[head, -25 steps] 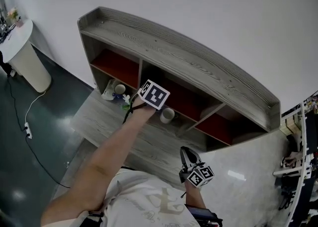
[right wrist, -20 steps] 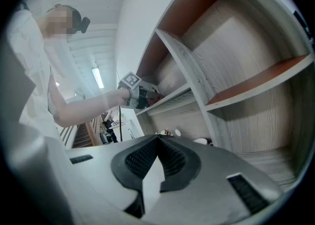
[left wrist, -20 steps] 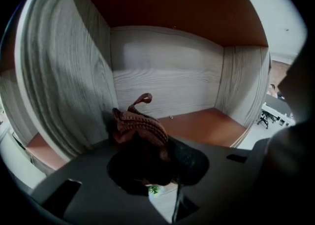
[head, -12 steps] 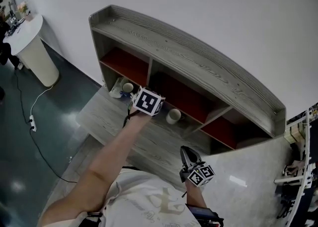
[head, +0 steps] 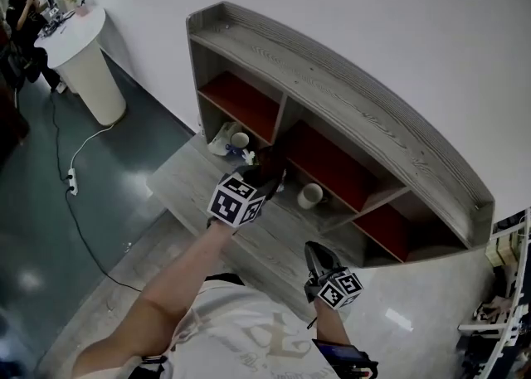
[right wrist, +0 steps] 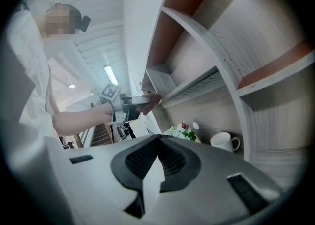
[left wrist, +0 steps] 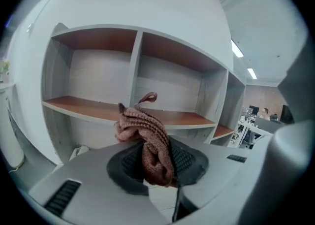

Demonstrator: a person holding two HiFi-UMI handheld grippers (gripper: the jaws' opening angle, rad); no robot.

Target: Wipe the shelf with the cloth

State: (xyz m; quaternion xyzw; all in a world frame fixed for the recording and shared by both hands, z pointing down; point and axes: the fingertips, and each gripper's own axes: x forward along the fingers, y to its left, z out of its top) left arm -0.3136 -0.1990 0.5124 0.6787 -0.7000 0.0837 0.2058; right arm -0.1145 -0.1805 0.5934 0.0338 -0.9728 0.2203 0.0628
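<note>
A grey wooden shelf unit (head: 348,95) with red-backed compartments stands against the white wall. My left gripper (head: 267,172) is held in front of its lower middle compartment, shut on a brown knitted cloth (left wrist: 143,131). The cloth bunches up above the jaws, short of the shelf board (left wrist: 93,107). From the right gripper view, the left gripper (right wrist: 134,103) and the cloth (right wrist: 150,101) sit by the shelf's front edge (right wrist: 197,81). My right gripper (head: 314,255) hangs low near my body, shut with nothing in it.
A white mug (head: 310,196) stands on the lower ledge, with a second cup (head: 240,139) and white packaging further left. A small flower bunch (right wrist: 182,131) sits beside them. A round white table (head: 79,54) and a floor cable with power strip (head: 70,178) are at left.
My left gripper has drawn back from the shelf compartment toward me and to the left, still holding the cloth. The head view has swung left. The right gripper has stayed put.
</note>
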